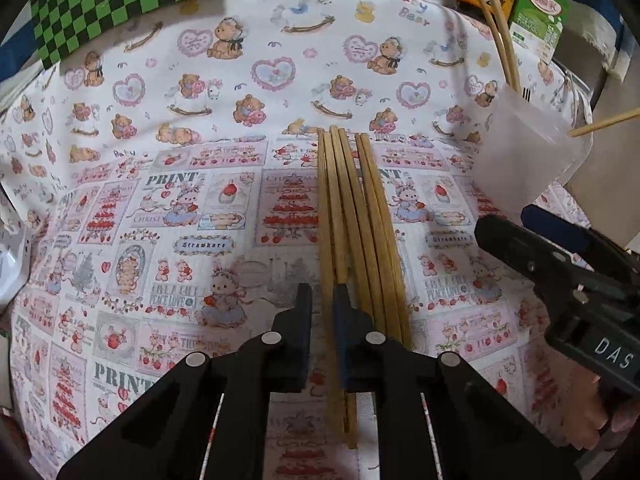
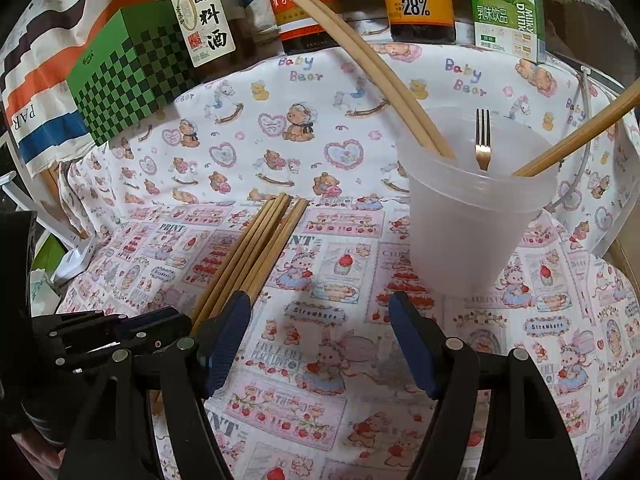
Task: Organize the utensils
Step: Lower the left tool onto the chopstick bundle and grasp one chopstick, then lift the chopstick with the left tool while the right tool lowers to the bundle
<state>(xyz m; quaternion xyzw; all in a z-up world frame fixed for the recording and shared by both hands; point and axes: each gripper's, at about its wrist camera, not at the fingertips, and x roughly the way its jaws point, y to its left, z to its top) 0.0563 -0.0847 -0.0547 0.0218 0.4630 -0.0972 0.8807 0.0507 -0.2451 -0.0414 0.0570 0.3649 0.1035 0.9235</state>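
Left hand-held gripper [image 1: 322,300] clamped on one or two pale round wooden chopsticks [image 1: 352,216] from the bundle flat on the printed cloth worktop [image 1: 160,200]. Lift straight, keep neighbours undisturbed, tip into frosted translucent plastic cup [image 2: 476,216] near right. Right hand-held gripper [image 2: 320,312] spread wide, empty. Sticks smooth, slippery.

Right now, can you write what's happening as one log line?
left gripper: shut on wooden chopsticks | right gripper: open, empty | translucent plastic cup: holds fork, chopsticks

Bear-print tablecloth [image 2: 248,128], bottles [image 2: 202,12] behind
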